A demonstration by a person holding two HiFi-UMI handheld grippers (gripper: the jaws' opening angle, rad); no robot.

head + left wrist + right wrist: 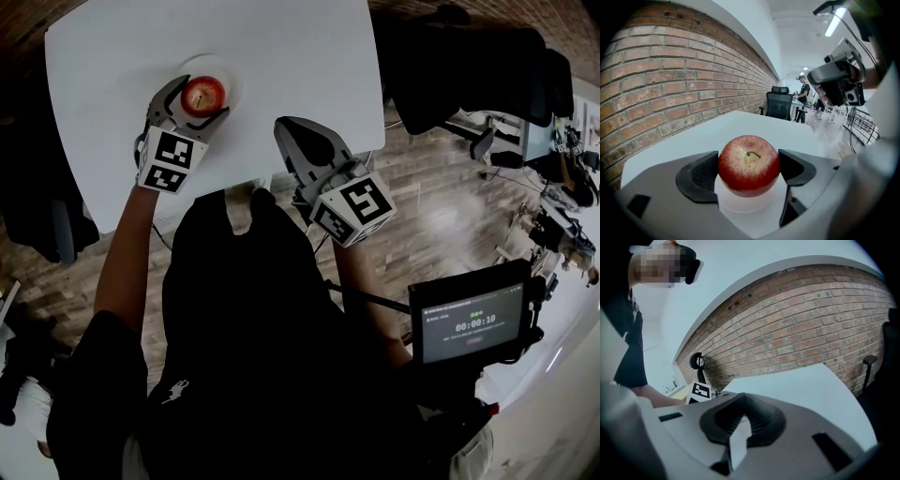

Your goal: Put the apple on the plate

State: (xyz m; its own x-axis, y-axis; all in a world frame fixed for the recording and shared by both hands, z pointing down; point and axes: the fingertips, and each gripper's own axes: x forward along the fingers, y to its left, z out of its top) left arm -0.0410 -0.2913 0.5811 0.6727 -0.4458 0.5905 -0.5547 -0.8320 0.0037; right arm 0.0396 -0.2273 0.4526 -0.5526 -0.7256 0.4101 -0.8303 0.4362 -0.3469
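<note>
A red apple [203, 95] [749, 161] sits upright, stem up, on a small white plate [232, 79] [743, 205] near the front left of the white table [281, 56]. My left gripper [200, 97] [749, 171] reaches over the plate, its dark pads [701, 176] pressed against the apple's two sides. My right gripper [287, 128] [740, 405] hovers over the table's front edge to the right of the plate, its jaws together and nothing between them. In the right gripper view the apple and the plate are hidden.
A brick wall [670, 79] runs along the table's far side. Black office chairs [469, 66] [780, 105] stand off the table's right end on the wooden floor [450, 206]. A small screen [473, 323] showing a timer is at lower right.
</note>
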